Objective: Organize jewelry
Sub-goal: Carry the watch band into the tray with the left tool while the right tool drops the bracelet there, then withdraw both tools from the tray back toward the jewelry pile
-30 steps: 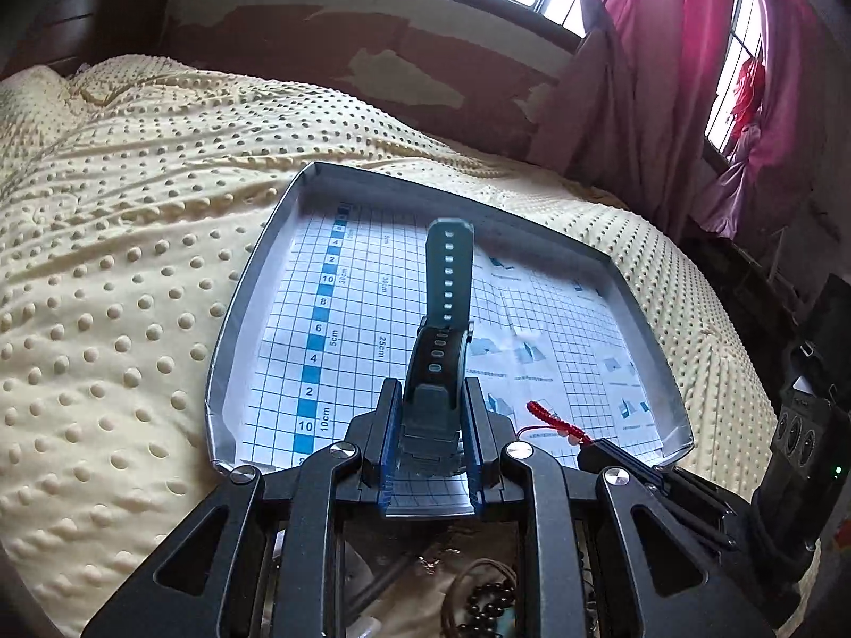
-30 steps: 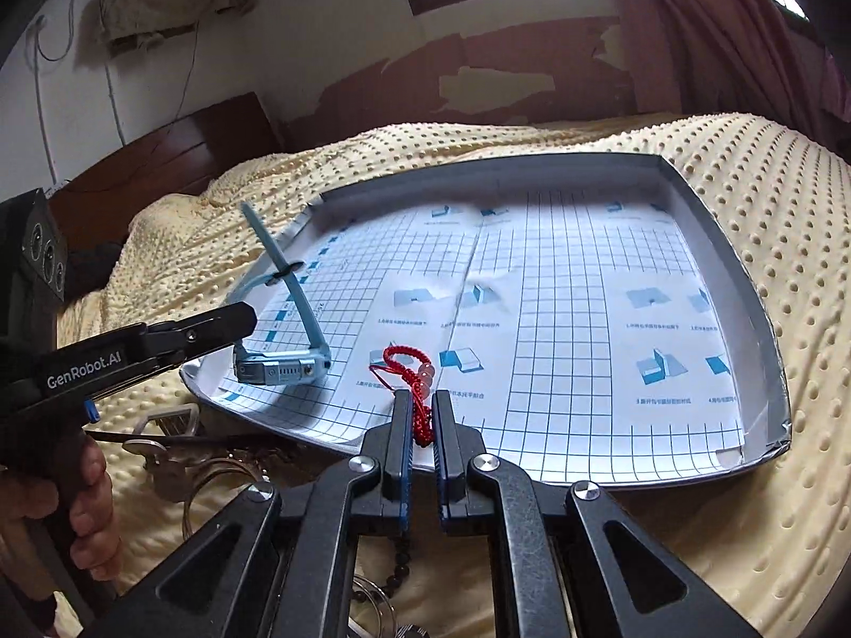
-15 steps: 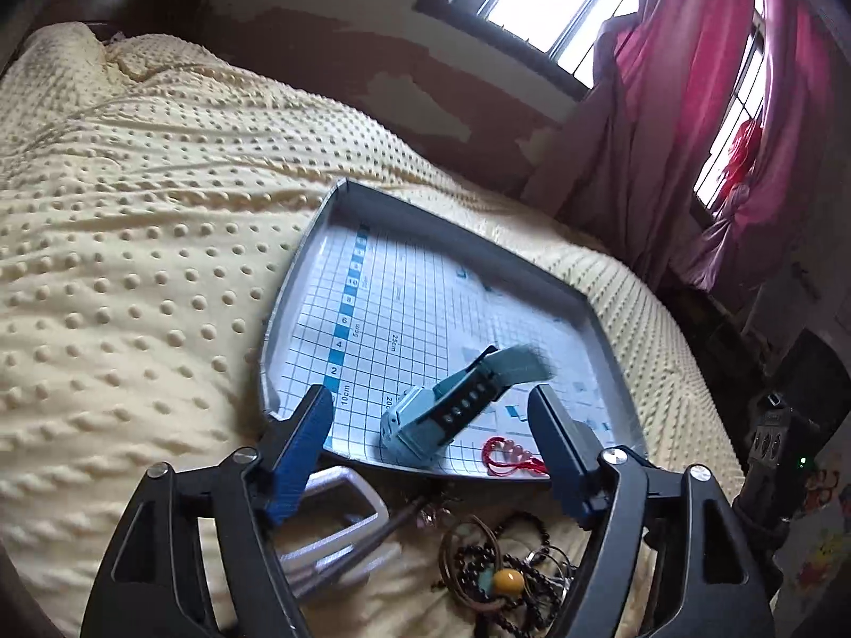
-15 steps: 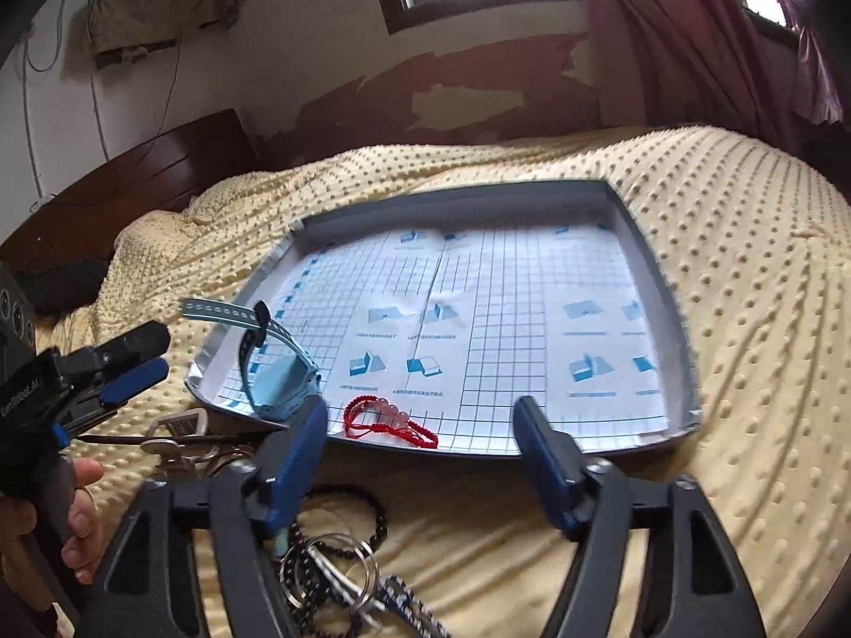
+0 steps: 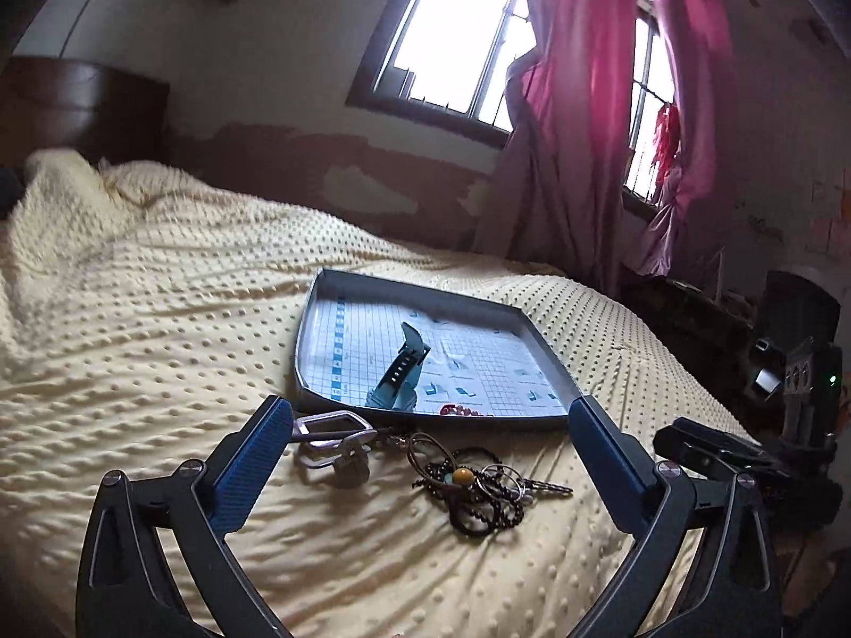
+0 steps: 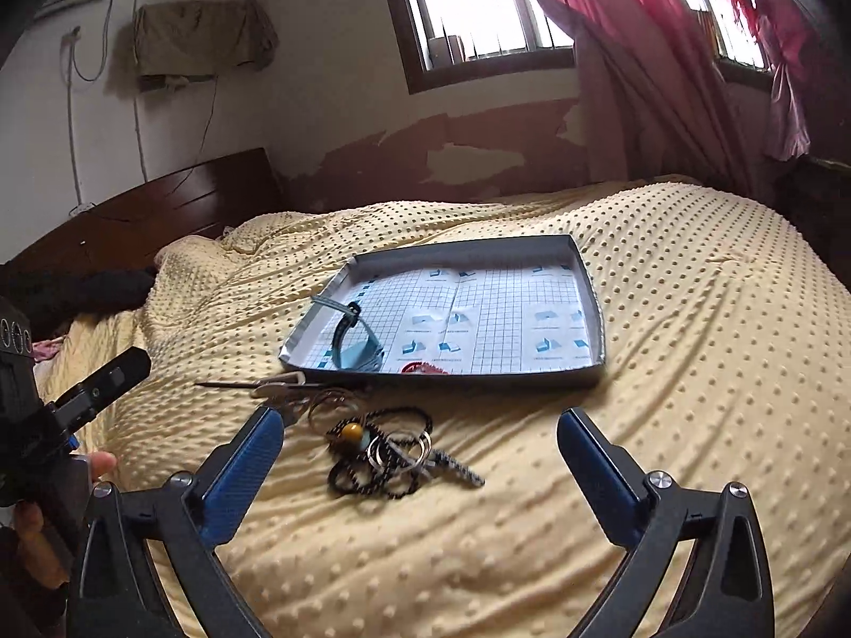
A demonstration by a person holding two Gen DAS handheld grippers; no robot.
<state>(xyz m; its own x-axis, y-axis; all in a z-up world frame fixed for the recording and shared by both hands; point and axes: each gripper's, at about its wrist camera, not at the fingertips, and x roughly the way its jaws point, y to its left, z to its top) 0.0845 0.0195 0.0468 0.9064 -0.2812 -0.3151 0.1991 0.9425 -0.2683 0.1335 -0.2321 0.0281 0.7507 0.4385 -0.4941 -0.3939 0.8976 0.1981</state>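
A grey tray (image 5: 542, 353) (image 6: 594, 313) lined with gridded paper lies on the yellow bedspread. Inside it, near the front edge, rest a teal watch (image 5: 398, 377) (image 6: 355, 345) and a red bead bracelet (image 5: 464, 410) (image 6: 423, 368). In front of the tray lies a heap of dark bead strings, rings and keys (image 5: 478, 484) (image 6: 391, 452), with a metal clip (image 5: 332, 438) (image 6: 279, 384) to its left. My left gripper (image 5: 431, 457) is open, held back above the heap. My right gripper (image 6: 420, 457) is open too, with nothing between its fingers.
The dotted yellow bedspread (image 5: 133, 329) (image 6: 718, 319) spreads wide around the tray. A dark wooden headboard (image 6: 149, 218) stands at the far left. Pink curtains (image 5: 574, 106) hang by the window. A hand (image 6: 58, 500) holds the other gripper's handle at the left edge.
Both grippers opened, letting the watch and the red bracelet drop into the tray, then pulled back and up from it. The watch now lies tilted on the paper.
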